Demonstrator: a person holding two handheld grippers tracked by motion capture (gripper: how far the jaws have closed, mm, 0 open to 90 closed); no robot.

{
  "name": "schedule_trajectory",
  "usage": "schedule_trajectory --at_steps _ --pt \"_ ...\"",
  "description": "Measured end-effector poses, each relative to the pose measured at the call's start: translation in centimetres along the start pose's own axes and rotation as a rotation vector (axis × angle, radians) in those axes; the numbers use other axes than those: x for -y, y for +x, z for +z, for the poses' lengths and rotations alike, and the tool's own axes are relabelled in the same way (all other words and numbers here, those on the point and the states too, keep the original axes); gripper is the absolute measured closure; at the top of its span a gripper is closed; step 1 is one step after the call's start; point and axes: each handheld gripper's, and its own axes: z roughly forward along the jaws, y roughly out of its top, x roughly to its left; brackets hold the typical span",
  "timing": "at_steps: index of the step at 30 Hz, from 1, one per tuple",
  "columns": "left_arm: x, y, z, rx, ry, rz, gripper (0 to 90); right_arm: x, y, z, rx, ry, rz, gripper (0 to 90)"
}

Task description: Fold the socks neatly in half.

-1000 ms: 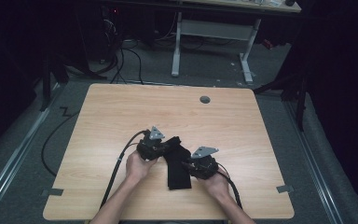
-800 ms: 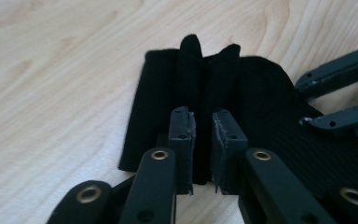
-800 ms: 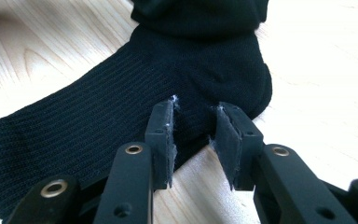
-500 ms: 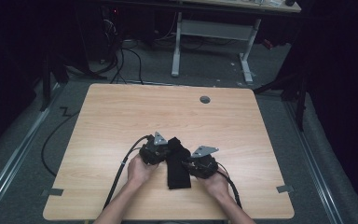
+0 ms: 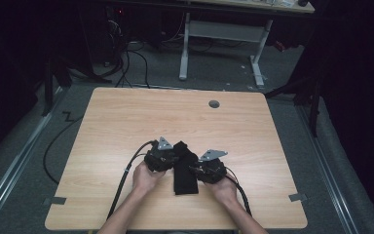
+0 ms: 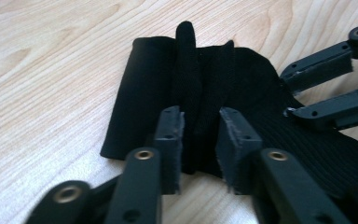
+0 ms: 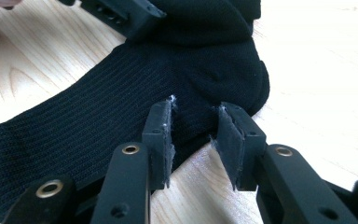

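Observation:
A black sock (image 5: 184,170) lies flat on the wooden table (image 5: 126,117), folded over at its far end. My left gripper (image 5: 172,158) is at the sock's left edge. In the left gripper view its jaws (image 6: 200,140) straddle a raised fold of the sock (image 6: 191,88); they have just been opening, and the pads stand apart from the fabric. My right gripper (image 5: 198,168) is at the sock's right edge. Its jaws (image 7: 193,135) stand open around the sock's heel (image 7: 223,79), which lies loose between them.
A round grommet hole (image 5: 214,104) sits near the table's far edge. Cables trail from both grippers toward the near edge. A desk frame (image 5: 224,34) and floor cables stand beyond the table. Bare wood surrounds the sock on all sides.
My left gripper has shifted slightly toward the near edge. The sock and the right gripper lie as before.

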Motion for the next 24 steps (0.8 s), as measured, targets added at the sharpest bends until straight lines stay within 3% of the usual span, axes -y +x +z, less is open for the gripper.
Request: schedule_trajectory --at_steps 6,8,11,17,20,24 --pt "-0.1 -0.2 -1.1 0.006 -0.046 -0.022 55.9 -0.1 0.1 0.0 0.005 0.006 -0.014 65.6" --pt "-0.5 -0.4 -1.8 -0.016 -0.062 0.006 54.7 -0.1 0.1 -0.1 0.005 0.010 -0.016 65.8" --pt "-0.9 -0.5 -2.3 -0.030 -0.082 0.016 55.4 -0.1 0.2 -0.2 0.001 0.012 -0.017 67.3" --pt "-1.6 0.5 -1.6 -0.050 -0.087 -0.046 62.6 -0.2 0.3 -0.7 -0.016 -0.006 -0.017 73.7" --pt "-1.9 1.1 -1.0 -0.105 -0.078 -0.072 66.6 -0.5 0.2 -1.2 -0.022 -0.026 -0.012 76.2" --pt "-1.7 1.5 -0.5 -0.098 -0.063 -0.104 68.7 -1.1 -0.3 -1.9 -0.022 -0.055 0.004 77.7"
